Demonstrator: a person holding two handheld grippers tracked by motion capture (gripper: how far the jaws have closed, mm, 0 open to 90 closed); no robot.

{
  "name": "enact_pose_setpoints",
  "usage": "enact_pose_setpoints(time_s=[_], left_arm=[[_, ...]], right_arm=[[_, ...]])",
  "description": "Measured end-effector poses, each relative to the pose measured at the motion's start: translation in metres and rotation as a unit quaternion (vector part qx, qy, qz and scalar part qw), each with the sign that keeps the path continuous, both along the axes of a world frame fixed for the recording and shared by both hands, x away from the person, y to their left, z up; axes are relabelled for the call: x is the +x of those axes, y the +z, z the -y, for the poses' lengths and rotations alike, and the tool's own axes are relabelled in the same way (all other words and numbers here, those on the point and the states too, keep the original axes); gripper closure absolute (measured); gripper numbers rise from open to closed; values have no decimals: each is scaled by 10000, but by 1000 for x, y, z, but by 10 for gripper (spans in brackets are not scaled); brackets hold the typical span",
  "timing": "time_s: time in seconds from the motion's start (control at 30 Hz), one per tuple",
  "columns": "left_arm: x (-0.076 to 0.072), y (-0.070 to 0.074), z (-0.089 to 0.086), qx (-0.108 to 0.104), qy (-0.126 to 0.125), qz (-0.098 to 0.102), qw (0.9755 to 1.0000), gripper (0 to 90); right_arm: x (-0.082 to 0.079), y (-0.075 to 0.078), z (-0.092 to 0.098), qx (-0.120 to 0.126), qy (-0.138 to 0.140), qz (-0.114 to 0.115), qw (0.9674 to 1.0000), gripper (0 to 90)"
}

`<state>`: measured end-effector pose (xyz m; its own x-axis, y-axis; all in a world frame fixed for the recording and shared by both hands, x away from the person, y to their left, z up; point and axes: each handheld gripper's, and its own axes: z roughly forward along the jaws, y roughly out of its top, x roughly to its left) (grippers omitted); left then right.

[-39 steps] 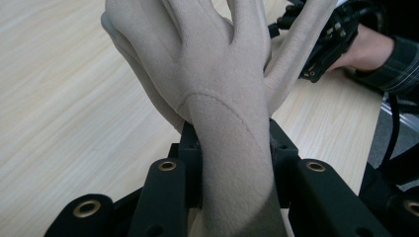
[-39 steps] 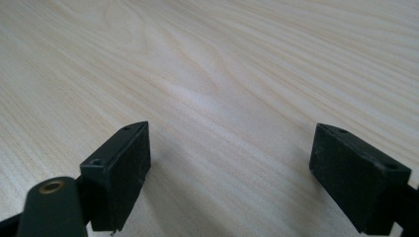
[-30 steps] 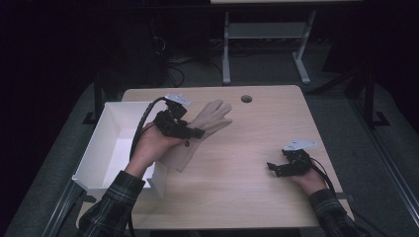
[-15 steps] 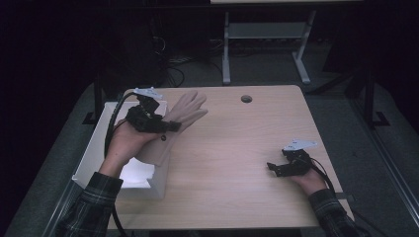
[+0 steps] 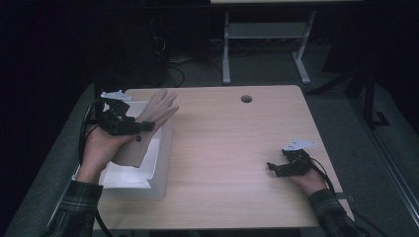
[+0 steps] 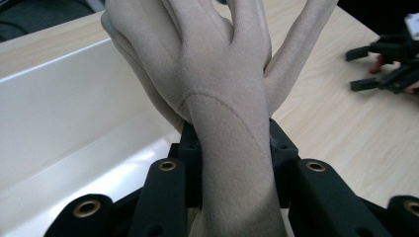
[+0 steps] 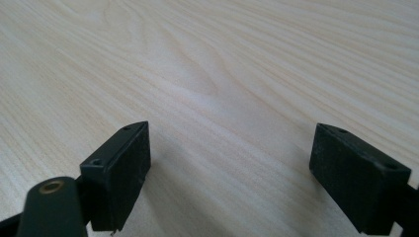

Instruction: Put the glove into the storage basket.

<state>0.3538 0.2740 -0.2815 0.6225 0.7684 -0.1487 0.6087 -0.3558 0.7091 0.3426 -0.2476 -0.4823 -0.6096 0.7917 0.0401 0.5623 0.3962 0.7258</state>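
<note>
**Glove held over the bin, fingers pointing away**

A dim room surrounds the pale wooden table (image 5: 227,148). The white bin (image 5: 163,163) sits at its left edge. The left gripper (image 5: 141,126) clamps the beige glove (image 6: 222,98) at the wrist, above the bin. The right gripper (image 5: 276,168) rests wide apart, empty, well to the right.

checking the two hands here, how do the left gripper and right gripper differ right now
The left gripper is shut on the cuff of a beige glove and is held over the white bin; the right gripper is open with nothing between its jaws. The left is raised above the bin, the right sits low over bare table. Both are black two-jaw tools, each held in a hand.
</note>
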Motion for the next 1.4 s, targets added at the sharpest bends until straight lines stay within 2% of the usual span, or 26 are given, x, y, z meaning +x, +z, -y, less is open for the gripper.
enact_pose_setpoints(time_s=[0.23,0.4,0.5,0.63,0.93,1.27,1.4], left_arm=[[-2,-18,-26,48,373,-104,9992,678],[-1,-38,-38,71,620,-252,9977,678],[1,-52,-42,215,739,-319,9965,678],[5,-72,-42,305,856,-446,9949,678],[17,-111,-34,470,938,-669,9922,676],[25,-136,-31,709,995,-889,9885,664],[26,-145,-31,740,985,-1053,9868,632]], right_arm=[[0,0,0,-4,-7,-11,10000,154],[0,0,0,-7,-4,-9,10000,154],[0,0,0,-9,-1,-4,10000,153],[0,0,0,-9,-1,-4,10000,154],[0,0,0,-8,-4,-9,10000,153],[0,0,0,-9,0,-4,10000,153],[0,0,0,-9,-1,-5,10000,153]])
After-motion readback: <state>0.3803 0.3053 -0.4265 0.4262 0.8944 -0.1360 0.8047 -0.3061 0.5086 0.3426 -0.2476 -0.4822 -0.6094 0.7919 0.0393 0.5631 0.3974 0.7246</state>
